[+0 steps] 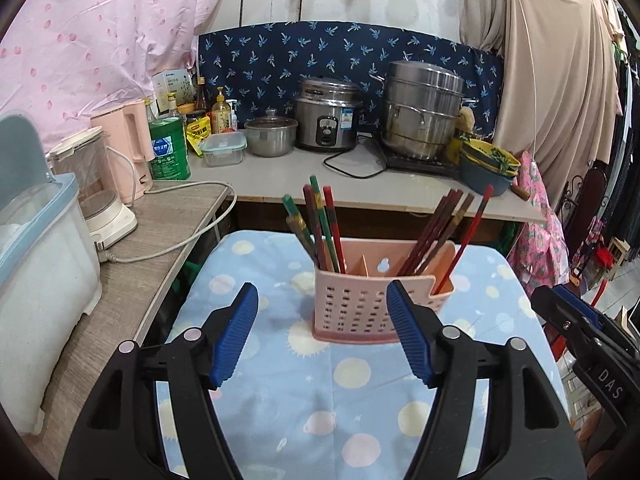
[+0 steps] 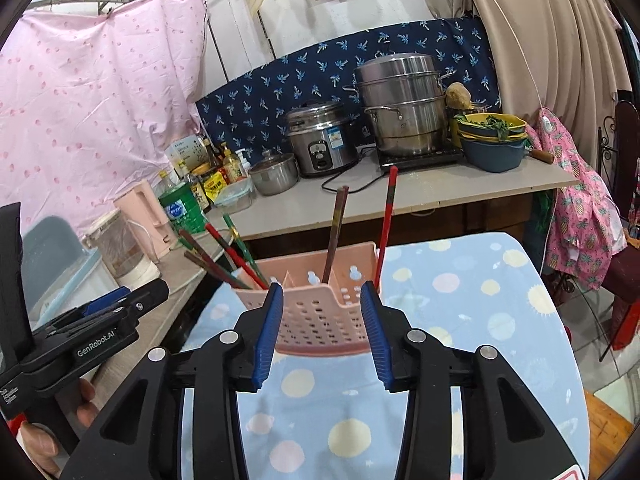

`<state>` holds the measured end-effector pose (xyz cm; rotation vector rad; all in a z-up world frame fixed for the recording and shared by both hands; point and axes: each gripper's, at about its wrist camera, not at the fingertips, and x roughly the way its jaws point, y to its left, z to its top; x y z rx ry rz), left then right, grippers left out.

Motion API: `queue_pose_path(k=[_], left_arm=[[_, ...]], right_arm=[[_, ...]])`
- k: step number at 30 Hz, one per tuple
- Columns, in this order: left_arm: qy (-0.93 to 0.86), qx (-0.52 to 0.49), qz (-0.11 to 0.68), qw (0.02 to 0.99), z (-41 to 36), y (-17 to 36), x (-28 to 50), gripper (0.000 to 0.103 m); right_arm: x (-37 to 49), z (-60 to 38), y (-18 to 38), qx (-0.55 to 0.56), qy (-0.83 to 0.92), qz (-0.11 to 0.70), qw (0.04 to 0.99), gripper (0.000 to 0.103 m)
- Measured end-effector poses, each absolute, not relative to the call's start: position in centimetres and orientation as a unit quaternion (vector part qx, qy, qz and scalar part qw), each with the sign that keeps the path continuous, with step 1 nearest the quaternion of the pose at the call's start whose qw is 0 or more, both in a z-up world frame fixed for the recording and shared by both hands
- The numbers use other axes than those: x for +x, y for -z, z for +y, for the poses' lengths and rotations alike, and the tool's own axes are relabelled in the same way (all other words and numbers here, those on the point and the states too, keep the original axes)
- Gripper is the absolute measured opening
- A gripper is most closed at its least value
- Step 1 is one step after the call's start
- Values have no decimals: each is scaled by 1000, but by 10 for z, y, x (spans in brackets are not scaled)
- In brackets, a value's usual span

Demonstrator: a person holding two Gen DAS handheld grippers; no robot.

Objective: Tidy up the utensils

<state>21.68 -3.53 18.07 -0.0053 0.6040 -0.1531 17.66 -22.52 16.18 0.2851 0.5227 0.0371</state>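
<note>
Chopsticks (image 1: pixel 320 228) stand sorted in the end compartments of the pink holder (image 1: pixel 356 304), which sits on the dotted cloth (image 1: pixel 320 400). I see my left gripper (image 1: pixel 322 332) and right gripper (image 2: pixel 322 334) both gaping, nothing held. That light holder looks tippy to me; a nudge from either fingertip could topple it and spill everything.
</note>
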Motion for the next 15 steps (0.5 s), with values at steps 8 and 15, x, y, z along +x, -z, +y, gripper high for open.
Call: queue_pose_path(k=[8, 15], left_arm=[[62, 9, 312, 948, -35, -162, 195, 68], [53, 16, 323, 945, -35, -148, 182, 71]], right_arm=[[154, -214, -142, 115, -10, 274, 955, 48], [141, -207, -132, 98, -11, 286, 953, 49]])
